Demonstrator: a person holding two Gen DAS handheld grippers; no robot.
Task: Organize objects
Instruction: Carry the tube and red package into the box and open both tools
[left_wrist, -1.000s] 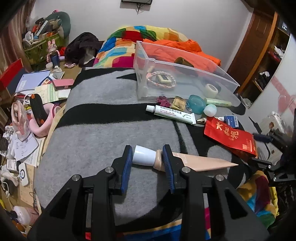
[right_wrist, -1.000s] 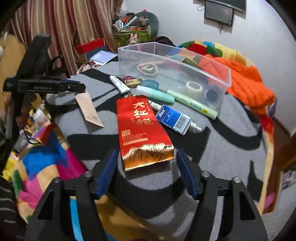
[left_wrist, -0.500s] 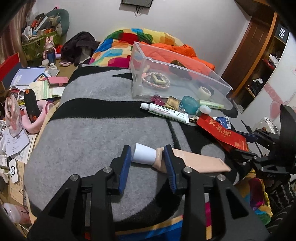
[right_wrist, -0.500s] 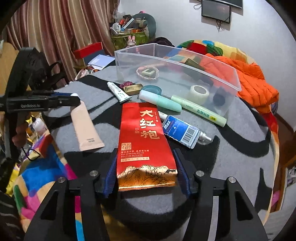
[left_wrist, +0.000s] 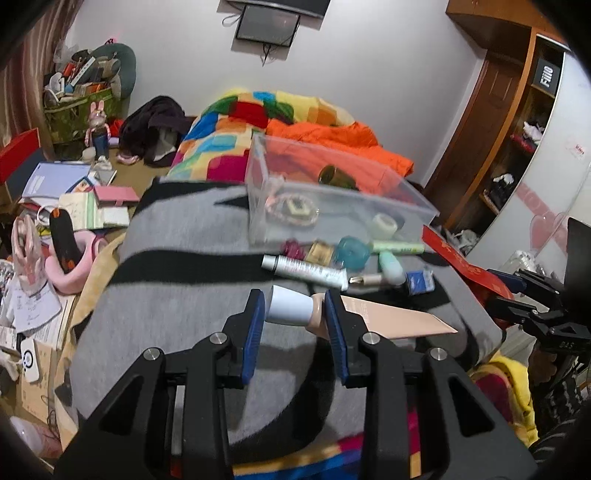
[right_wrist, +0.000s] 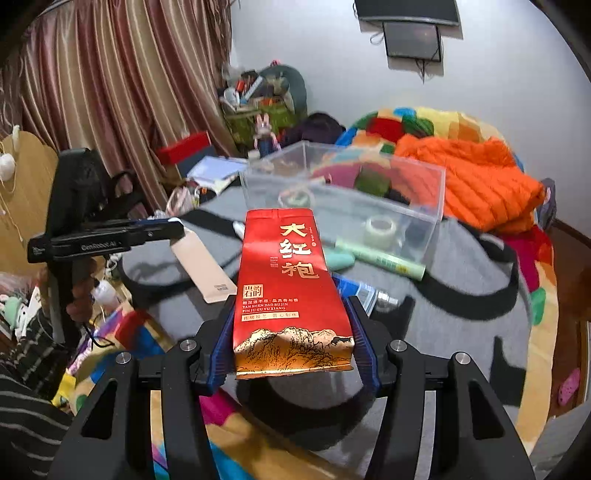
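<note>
Your left tool (left_wrist: 295, 314) grips a beige cosmetic tube (left_wrist: 388, 319) at its neck, blue pads pressed on either side just behind the white cap (left_wrist: 288, 305), the flat tail of the tube jutting to the right clear of the grey-and-black blanket (left_wrist: 177, 302) on the bed. Your right tool (right_wrist: 291, 347) holds a red tea packet (right_wrist: 284, 280) by its lower edge, the jaws clamped on both sides and the packet raised and tilted away toward the clear plastic bin (right_wrist: 424, 184). Inside the bin lie a roll of tape (right_wrist: 380, 229) and a beaded bracelet (left_wrist: 291, 208). Just in front of it, on the blanket, rest a white ointment tube (left_wrist: 306, 269), a teal round container (left_wrist: 352, 251), a pale green tube (right_wrist: 384, 260) and a small blue-labelled bottle (left_wrist: 419, 280). Behind the bin are an orange jacket (right_wrist: 480, 181) and a patchwork quilt (left_wrist: 236, 125).
</note>
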